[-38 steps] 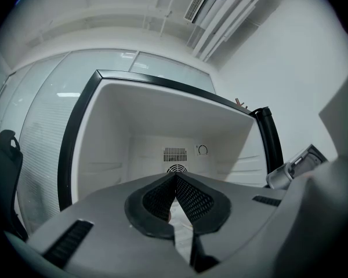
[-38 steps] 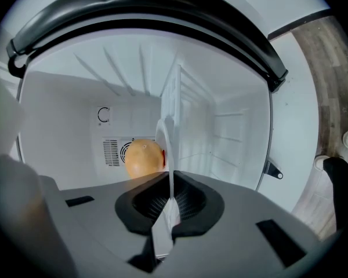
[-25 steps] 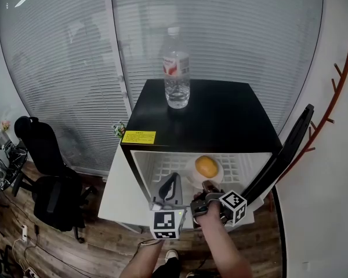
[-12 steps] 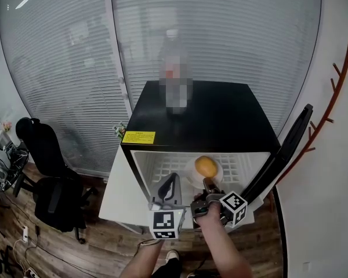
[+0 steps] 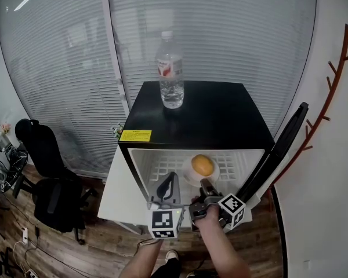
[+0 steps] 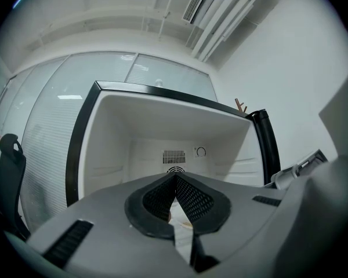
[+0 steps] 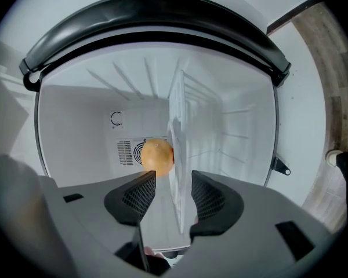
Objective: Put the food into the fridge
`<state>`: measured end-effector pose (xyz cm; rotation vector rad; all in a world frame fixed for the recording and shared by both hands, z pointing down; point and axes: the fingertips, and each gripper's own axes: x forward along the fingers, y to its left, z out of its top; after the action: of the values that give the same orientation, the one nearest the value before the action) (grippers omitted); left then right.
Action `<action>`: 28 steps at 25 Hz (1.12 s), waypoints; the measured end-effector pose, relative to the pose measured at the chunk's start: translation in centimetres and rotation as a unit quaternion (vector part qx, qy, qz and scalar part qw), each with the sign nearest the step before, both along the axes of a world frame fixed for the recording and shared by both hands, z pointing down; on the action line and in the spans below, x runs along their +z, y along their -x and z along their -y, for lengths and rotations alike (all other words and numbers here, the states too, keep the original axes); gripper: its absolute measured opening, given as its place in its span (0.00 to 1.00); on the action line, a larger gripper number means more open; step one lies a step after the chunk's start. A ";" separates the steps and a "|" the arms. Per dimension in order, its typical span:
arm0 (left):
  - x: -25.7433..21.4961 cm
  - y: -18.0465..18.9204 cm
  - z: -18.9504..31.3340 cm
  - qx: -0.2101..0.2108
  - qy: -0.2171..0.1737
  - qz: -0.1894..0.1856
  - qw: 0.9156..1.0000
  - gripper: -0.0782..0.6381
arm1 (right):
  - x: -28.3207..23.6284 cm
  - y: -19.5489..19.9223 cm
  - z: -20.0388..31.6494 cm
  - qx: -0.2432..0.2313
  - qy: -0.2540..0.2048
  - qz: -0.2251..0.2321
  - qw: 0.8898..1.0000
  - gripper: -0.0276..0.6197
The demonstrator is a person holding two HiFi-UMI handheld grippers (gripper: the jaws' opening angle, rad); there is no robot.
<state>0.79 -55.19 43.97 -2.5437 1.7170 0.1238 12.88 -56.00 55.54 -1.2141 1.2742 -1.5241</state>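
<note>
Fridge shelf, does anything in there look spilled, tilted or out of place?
Nothing stands out. The round orange fruit sits on the white plate on the white gridded shelf, nothing spilled. The clear plastic water bottle stands upright on the fridge's black top.

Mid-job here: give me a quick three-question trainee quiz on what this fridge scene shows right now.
1. True or false: the orange sits on a white plate inside the fridge.
2. What stands on top of the fridge? A) water bottle B) mug C) bowl
3. Fill in: the jaws of the left gripper are ____.
Key: 1 true; 2 A; 3 shut.
</note>
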 end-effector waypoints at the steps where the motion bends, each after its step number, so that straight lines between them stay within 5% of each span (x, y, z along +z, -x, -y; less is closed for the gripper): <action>1: -0.1 -0.1 -0.2 0.000 0.000 0.000 1.000 0.15 | -0.1 -0.1 -0.2 0.000 -0.001 -0.002 1.000 0.33; 12: -0.8 -0.3 -2.4 -0.007 -0.001 0.002 1.000 0.15 | -3.6 -1.7 -2.8 -0.002 -0.072 -0.083 0.994 0.33; 17: -1.0 -0.2 -3.9 -0.011 0.004 0.001 1.000 0.15 | -6.2 -2.4 -3.9 -0.014 -0.133 -0.171 0.976 0.31; 20: -1.3 -0.2 -4.5 -0.013 0.008 0.000 1.000 0.15 | -8.6 -2.8 -4.9 -0.014 -0.182 -0.259 0.948 0.24; 24: -2.0 -0.6 -5.4 -0.009 0.007 0.002 1.000 0.15 | -11.4 -2.7 -6.3 -0.018 -0.242 -0.366 0.898 0.18; 28: -2.1 -0.9 -6.1 -0.007 0.007 0.007 1.000 0.15 | -13.6 -2.1 -7.6 -0.012 -0.285 -0.496 0.820 0.12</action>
<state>1.74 -49.09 41.89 -2.5360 1.7374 0.0927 14.99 -48.43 41.91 -1.5961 2.1893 -0.3267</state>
